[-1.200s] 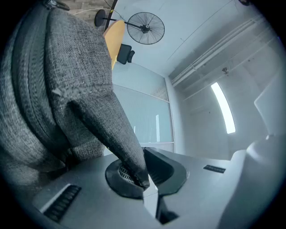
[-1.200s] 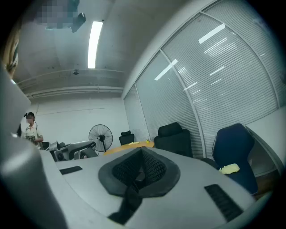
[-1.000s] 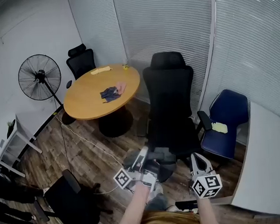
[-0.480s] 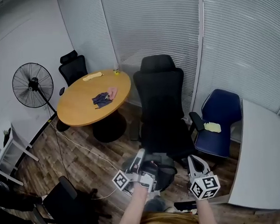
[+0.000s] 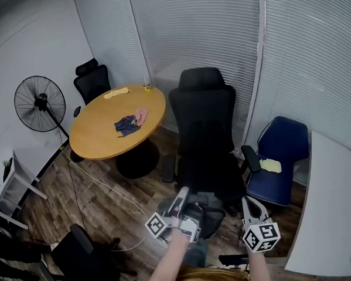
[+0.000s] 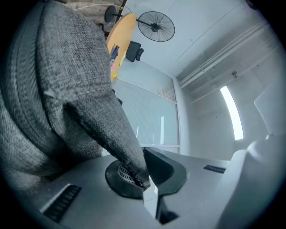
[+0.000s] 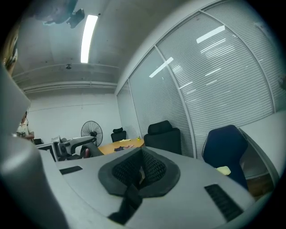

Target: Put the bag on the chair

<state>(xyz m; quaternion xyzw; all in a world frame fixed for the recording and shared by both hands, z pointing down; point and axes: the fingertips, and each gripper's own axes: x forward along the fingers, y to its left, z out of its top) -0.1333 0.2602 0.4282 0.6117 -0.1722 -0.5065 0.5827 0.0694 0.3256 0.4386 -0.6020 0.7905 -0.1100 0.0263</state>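
Bag (image 6: pixel 58 89) (grey) in left gripper (image 6: pixel 144 176)

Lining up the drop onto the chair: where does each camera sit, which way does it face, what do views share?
Head view: on the person's head, steeply down at the black chair; both forearms, the left gripper holding the grey bag, and the right gripper show.
Left gripper view: on the left gripper, rolled sideways, looking past its fingers shut on bag fabric.
Right gripper view: on the right gripper, level across the room; fingers together.
Shared: all three show the round table and fan.
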